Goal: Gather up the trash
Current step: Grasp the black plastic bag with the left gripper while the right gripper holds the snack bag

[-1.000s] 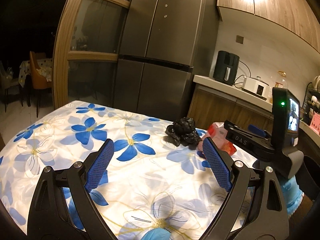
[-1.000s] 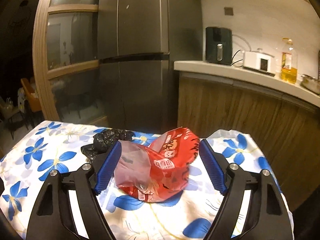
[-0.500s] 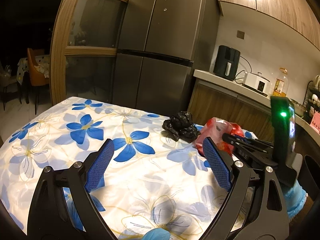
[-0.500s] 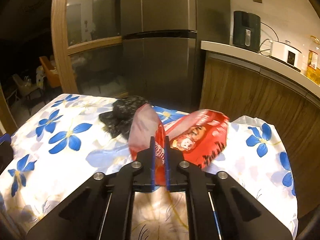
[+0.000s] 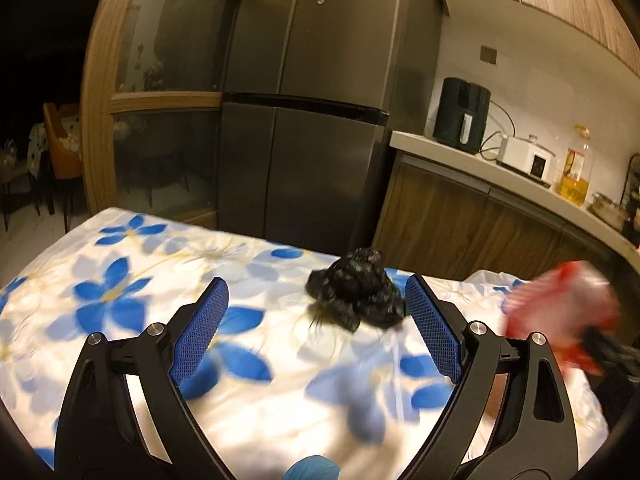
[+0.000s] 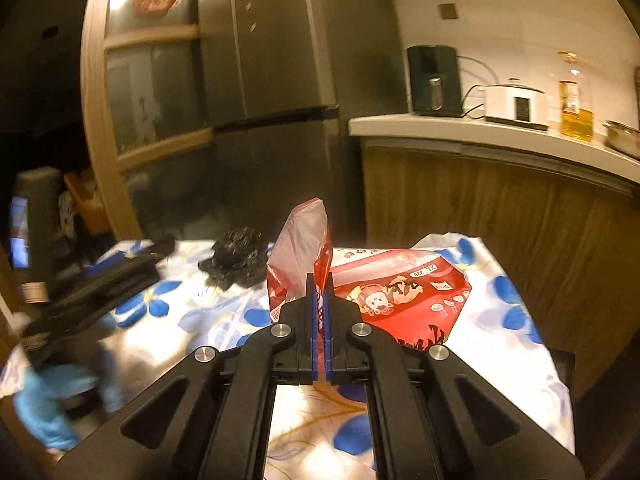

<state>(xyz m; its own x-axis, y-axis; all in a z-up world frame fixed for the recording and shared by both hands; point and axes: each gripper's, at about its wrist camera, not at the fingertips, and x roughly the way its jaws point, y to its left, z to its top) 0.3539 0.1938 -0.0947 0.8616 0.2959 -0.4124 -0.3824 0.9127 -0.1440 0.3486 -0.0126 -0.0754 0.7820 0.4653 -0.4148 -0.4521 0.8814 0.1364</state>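
Right gripper clamped on thin red snack bag; film may slip free. Left gripper apart near black bag.

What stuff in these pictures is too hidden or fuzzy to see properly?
- Red snack bag: in the right wrist view the right claw, shut on it, covers its middle; in the left wrist view it is only a red blur.
- Black crumpled bag: its contents are hidden in both views.
- Left claw: blurred at the left edge of the right wrist view.
- Oil bottle label: too small.
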